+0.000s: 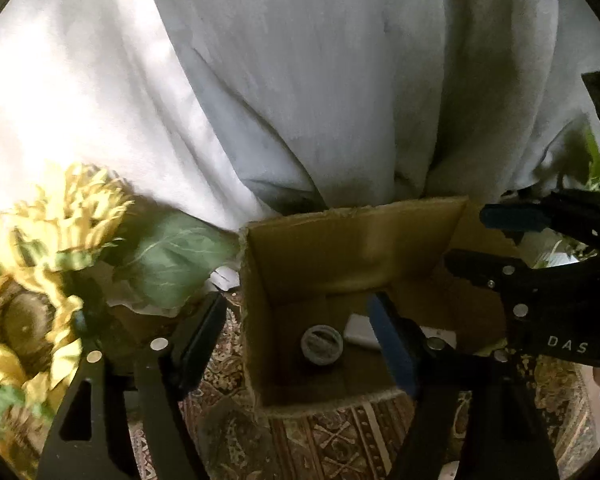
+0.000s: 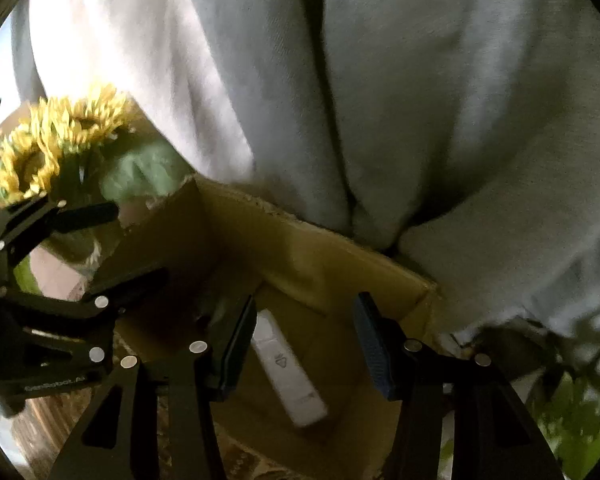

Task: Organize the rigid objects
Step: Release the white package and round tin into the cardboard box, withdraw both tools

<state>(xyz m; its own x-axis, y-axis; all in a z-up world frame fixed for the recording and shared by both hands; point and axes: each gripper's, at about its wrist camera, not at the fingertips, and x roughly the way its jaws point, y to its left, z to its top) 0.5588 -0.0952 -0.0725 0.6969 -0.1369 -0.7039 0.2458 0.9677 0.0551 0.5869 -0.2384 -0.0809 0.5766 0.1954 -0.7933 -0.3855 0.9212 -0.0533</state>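
An open cardboard box (image 1: 340, 248) stands on a patterned cloth. A round grey lid-like object (image 1: 322, 346) lies on its floor, with a long white packet (image 1: 360, 336) beside it. My left gripper (image 1: 298, 304) hangs open over the box, with nothing between its fingers. In the right wrist view the white packet (image 2: 288, 372) lies slanted on the floor of the box (image 2: 320, 256), below my right gripper (image 2: 306, 304). That gripper is open, and its pads do not press on the packet. Each gripper shows in the other's view: the right gripper (image 1: 470, 238) and the left gripper (image 2: 136, 244).
Artificial sunflowers (image 1: 40, 280) with a green leaf (image 1: 172, 260) crowd the box's left side. A pale draped cloth (image 1: 300, 80) hangs right behind the box. The patterned cloth (image 1: 340, 440) runs along the front. Green foliage (image 2: 580, 400) is at the far right.
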